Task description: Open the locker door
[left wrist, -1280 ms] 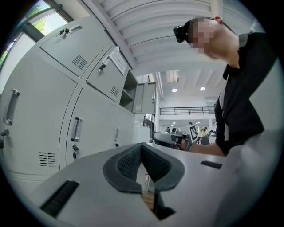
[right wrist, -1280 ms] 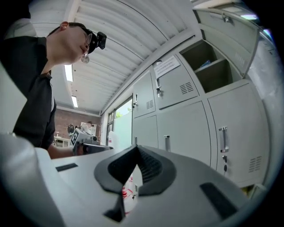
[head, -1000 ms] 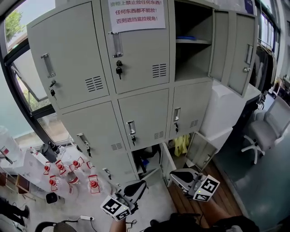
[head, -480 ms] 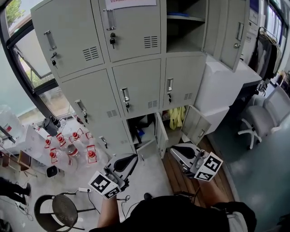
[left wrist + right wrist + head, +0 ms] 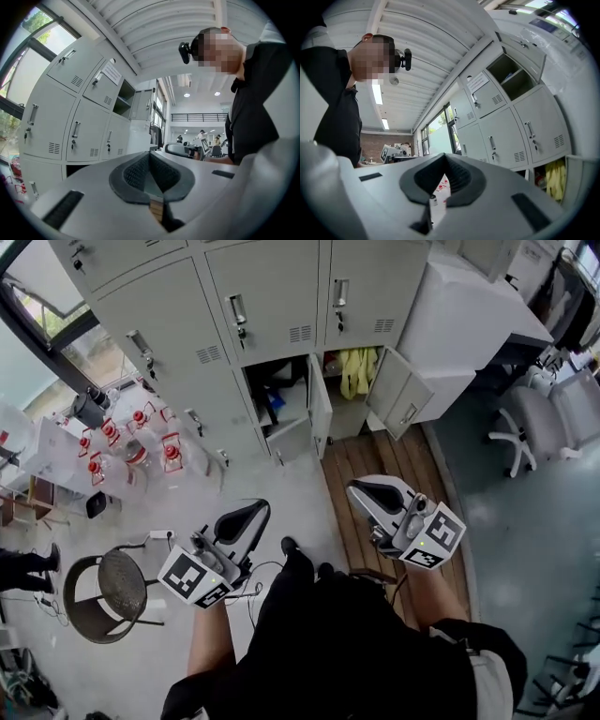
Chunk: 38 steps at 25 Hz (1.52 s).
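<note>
The grey locker bank (image 5: pixel 178 310) fills the top of the head view. Two bottom doors stand open: a middle door (image 5: pixel 319 407) and a right door (image 5: pixel 401 401). The doors above them are closed, with handles and keys. My left gripper (image 5: pixel 251 514) and right gripper (image 5: pixel 361 489) are held low by the person's body, well away from the lockers, both shut and empty. In the left gripper view the left gripper's (image 5: pixel 150 169) pads meet, with the lockers (image 5: pixel 70 126) at left. In the right gripper view the right gripper (image 5: pixel 443 177) is closed, with the lockers (image 5: pixel 511 126) at right.
Water bottles with red caps (image 5: pixel 131 442) stand on the floor left of the lockers. A round stool (image 5: pixel 108 589) and a cable lie at lower left. A white cabinet (image 5: pixel 469 324) and an office chair (image 5: pixel 534 427) are at right. Yellow cloth (image 5: pixel 356 371) hangs in an open compartment.
The head view has tilted down: the lockers have slid up, and the upper rows and the notice are out of frame. Both grippers stay shut and now sit nearer the middle of the view.
</note>
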### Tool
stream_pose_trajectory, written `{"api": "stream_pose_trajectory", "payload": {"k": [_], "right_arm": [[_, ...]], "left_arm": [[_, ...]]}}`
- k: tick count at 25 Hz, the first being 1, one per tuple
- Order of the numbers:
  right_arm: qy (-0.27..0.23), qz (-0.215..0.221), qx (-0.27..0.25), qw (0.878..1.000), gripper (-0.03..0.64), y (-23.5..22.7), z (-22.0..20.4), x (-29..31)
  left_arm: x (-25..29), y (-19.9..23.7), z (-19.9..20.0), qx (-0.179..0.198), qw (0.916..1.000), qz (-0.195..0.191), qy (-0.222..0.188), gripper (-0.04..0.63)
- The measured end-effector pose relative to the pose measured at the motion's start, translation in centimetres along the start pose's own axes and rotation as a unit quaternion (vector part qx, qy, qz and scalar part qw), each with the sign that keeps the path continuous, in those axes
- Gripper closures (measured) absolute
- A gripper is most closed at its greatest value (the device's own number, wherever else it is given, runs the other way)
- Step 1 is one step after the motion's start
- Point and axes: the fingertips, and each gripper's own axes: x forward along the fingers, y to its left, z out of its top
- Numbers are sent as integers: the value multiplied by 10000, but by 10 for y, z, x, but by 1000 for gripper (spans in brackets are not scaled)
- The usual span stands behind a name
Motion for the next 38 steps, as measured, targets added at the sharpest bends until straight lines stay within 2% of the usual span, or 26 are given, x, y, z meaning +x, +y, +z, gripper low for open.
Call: {"api": "stream_pose_trajectory", "payload": {"k": [4, 7, 12, 16, 19, 25, 30, 38], "right_arm": [[60, 146, 89, 9998, 606, 26, -21, -7], [127, 178, 2, 9998, 606, 44, -24, -3], [210, -91, -235, 9995, 606, 57, -24, 14], [259, -291, -306, 9988, 606, 72, -30, 27], [279, -360, -392, 9982, 606, 85, -36, 44], [423, -290, -456, 9976, 606, 108, -58, 70], [573, -59, -582, 9966, 606, 128, -63, 79], [687, 53, -808, 9943, 606, 142, -64, 100]], "left_arm": [[-23, -19, -13, -55, 9999, 99, 70, 584], [-40, -25, -12, -76, 10000, 35, 36, 584], [-55, -13, -6, -107, 9997, -213, -69, 584], [-70, -15, -6, -47, 9984, -567, 17, 584], [-86, -4, -9, -131, 9975, -690, -1, 584], [-109, 14, -23, -257, 9961, -847, 29, 584], [-119, 10, -23, -222, 9941, -1057, 97, 584], [-124, 13, -23, -219, 9930, -1147, 154, 584]]}}
